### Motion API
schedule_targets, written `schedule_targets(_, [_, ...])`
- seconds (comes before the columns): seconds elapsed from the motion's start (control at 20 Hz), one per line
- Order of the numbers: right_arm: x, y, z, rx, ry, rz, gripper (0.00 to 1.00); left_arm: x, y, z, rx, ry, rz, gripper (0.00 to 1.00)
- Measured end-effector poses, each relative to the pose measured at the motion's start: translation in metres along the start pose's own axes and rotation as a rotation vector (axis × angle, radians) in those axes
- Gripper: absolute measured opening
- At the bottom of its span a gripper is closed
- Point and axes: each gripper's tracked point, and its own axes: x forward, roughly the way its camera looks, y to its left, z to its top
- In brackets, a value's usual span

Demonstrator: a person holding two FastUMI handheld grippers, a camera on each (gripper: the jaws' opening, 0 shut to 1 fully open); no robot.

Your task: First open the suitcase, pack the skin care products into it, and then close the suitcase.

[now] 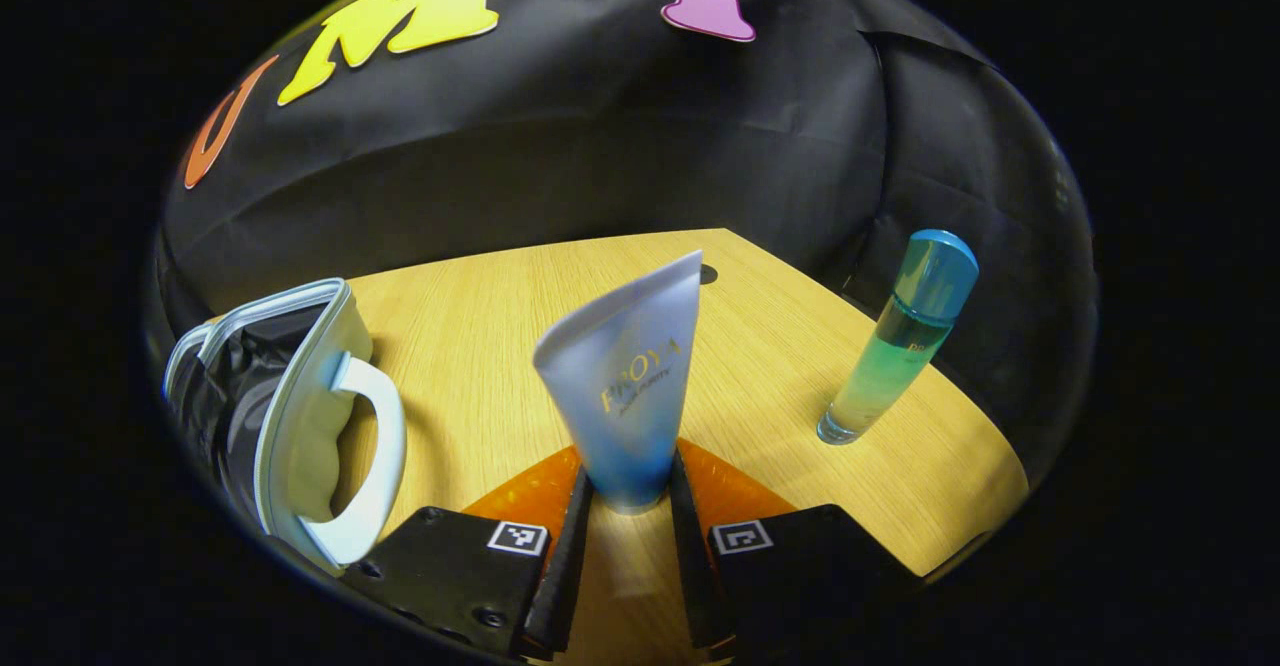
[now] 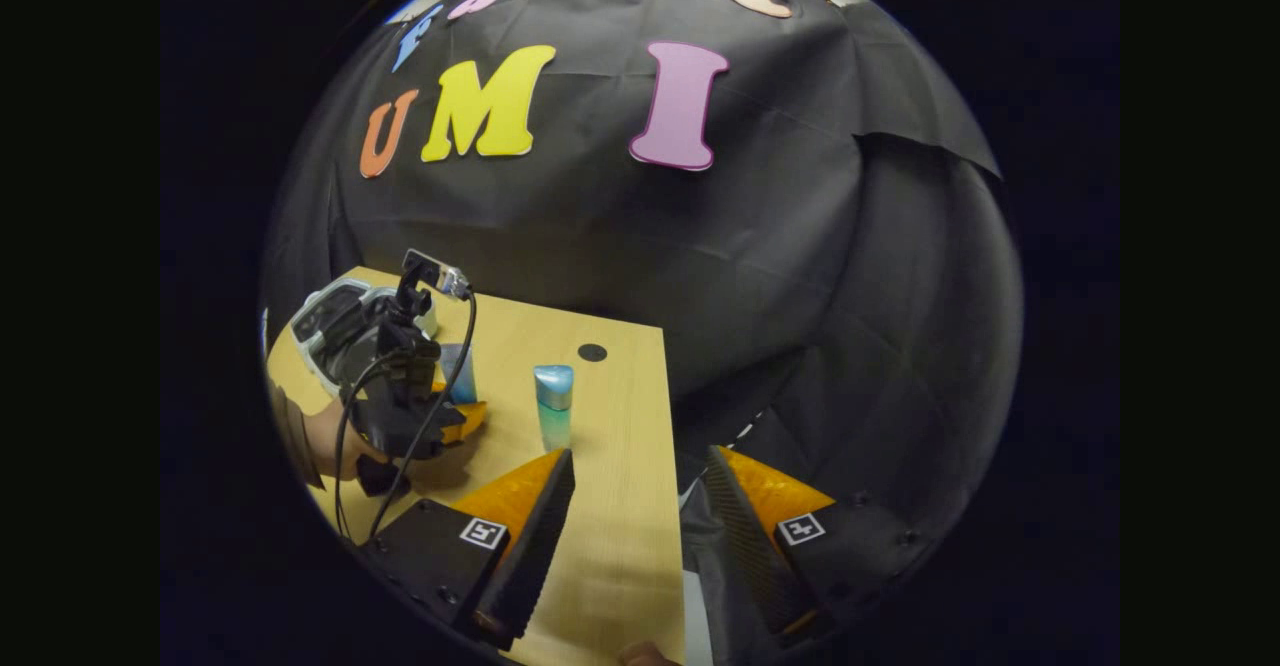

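Recording booth: black cloth wall (image 2: 760, 246), wooden table (image 2: 620, 426).

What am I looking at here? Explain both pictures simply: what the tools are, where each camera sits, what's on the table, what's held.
There is no robot. A person holds a two-finger gripper in each hand, and a fisheye camera rides on each one, looking along its fingers.

The left gripper view looks out from the left gripper. Its fingers are shut on a tube, held with its flat end up. On the wooden table stand an open suitcase to one side and a bottle with a blue cap to the other.

The right gripper view looks out from the right gripper, which is open and holds nothing. Farther off it shows the person's hand with the left gripper, the tube, the bottle and the suitcase.
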Motion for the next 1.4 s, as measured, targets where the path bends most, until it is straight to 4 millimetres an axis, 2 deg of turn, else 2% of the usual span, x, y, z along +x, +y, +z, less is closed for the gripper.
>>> schedule_targets(0.05, [0.0, 0.003, 0.001, 0.006, -0.003, 0.01, 0.79, -0.002, 0.003, 0.0, 0.01, 0.007, 0.01, 0.45])
schedule_targets(0.15, [0.005, 0.023, -0.003, 0.03, 0.005, 0.084, 0.79, -0.013, 0.004, 0.006, -0.009, -0.007, 0.005, 0.44])
schedule_targets(0.25, [0.02, 0.039, -0.002, 0.028, 0.009, 0.128, 0.79, -0.033, 0.003, 0.016, -0.031, -0.022, -0.006, 0.43])
schedule_targets(0.4, [0.048, 0.054, -0.002, 0.034, 0.003, 0.154, 0.8, -0.077, 0.007, 0.03, -0.025, -0.035, -0.024, 0.43])
schedule_targets(0.55, [0.077, 0.074, -0.007, 0.05, 0.017, 0.179, 0.8, -0.125, 0.021, 0.041, -0.019, -0.051, -0.012, 0.43])
schedule_targets(0.65, [0.096, 0.079, -0.01, 0.046, 0.025, 0.185, 0.79, -0.154, 0.033, 0.045, -0.027, -0.053, 0.014, 0.43])
schedule_targets(1.0, [0.167, 0.095, -0.043, 0.072, 0.109, 0.186, 0.81, -0.241, 0.071, 0.063, -0.097, -0.095, 0.086, 0.43])
schedule_targets(1.2, [0.176, 0.096, -0.045, 0.132, 0.118, 0.17, 0.76, -0.281, 0.096, 0.061, -0.118, -0.094, 0.13, 0.43])
schedule_targets(1.25, [0.177, 0.096, -0.049, 0.14, 0.124, 0.161, 0.69, -0.29, 0.103, 0.061, -0.114, -0.095, 0.144, 0.44])
schedule_targets(1.4, [0.177, 0.096, -0.052, 0.138, 0.129, 0.143, 0.6, -0.308, 0.123, 0.056, -0.124, -0.079, 0.178, 0.44])
